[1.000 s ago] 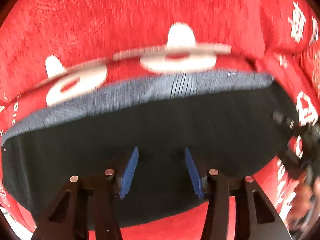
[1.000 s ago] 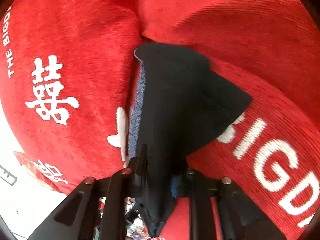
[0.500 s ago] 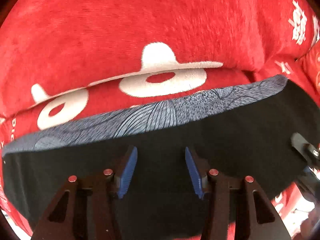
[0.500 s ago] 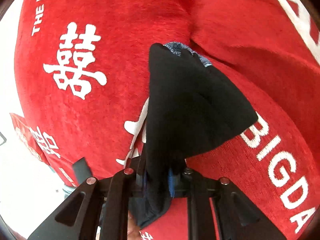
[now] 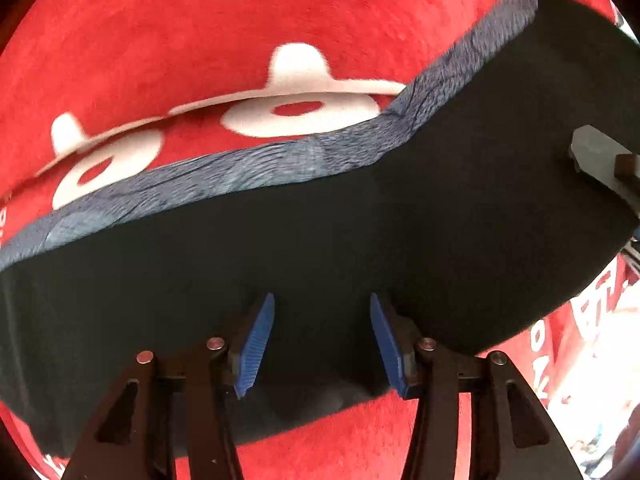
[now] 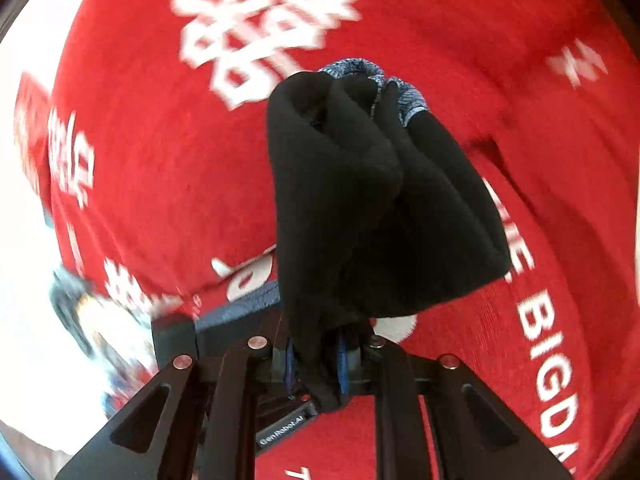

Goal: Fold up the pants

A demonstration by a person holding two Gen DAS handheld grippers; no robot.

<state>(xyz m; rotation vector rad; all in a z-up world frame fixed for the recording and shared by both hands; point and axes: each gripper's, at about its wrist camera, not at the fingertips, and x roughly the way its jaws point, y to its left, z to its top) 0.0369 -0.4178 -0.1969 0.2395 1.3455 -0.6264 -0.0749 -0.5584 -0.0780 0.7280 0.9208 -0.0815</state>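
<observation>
1 pair of black pants with a grey-blue patterned waistband, lying on 1 red cloth with white lettering. Right gripper: jaws clamped on a bunched fold, which rises ahead of the fingers. Left gripper: jaws apart over the flat fabric, gripping nothing. Cloth lettering blurred; pants' full outline cut off.

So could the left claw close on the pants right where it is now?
Probably yes. The left claw stands open right over the flat black pants, nothing in between. The right claw grips the lifted end, clear of that spot.
</observation>
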